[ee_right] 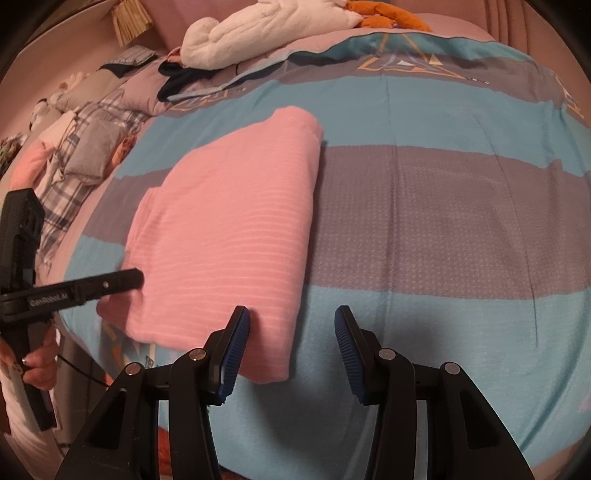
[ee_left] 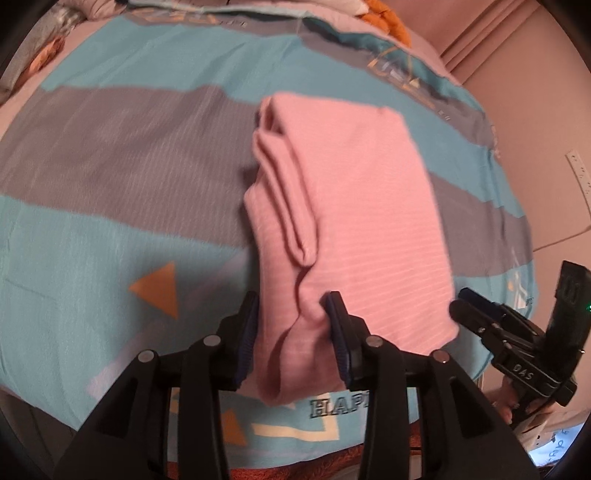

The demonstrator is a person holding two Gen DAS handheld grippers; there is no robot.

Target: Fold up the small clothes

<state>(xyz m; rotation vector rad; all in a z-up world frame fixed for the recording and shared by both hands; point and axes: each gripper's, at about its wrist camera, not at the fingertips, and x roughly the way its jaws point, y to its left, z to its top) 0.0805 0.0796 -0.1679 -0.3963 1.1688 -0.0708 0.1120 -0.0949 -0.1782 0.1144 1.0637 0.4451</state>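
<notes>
Teal and grey bands run across the bedspread (ee_right: 424, 206), a thin woven cover printed with orange triangles and the partial word "HAPP" along the bottom edge of the left wrist view. At the upper left of the right wrist view lie a plaid cloth (ee_right: 70, 162), a grey pillow (ee_right: 94, 151) and a fluffy white towel (ee_right: 266, 29), with something orange (ee_right: 388, 16) at the top centre.

A pink garment (ee_left: 354, 206) lies folded into a long, thick rectangle on the bedspread, at centre right in the left wrist view and centre left in the right wrist view. Its fabric is soft knit with faint paler horizontal stripes. Along its left side in the left wrist view several rounded, rolled layers stack up, while its top face is smooth and flat and its right edge straight.

The left gripper (ee_left: 291, 325) has its blue ribbed pads pressed against a bunched corner of the garment at the bottom centre of its own view, so it is clamped on the cloth, which puckers between the fingers. In the right wrist view it reaches in from the left edge, a hand (ee_right: 38, 360) around its black handle.

The right gripper (ee_right: 291, 332) has its fingers spread apart. The garment's lower right corner reaches into the gap beside the left pad, but nothing is pinched between them.
</notes>
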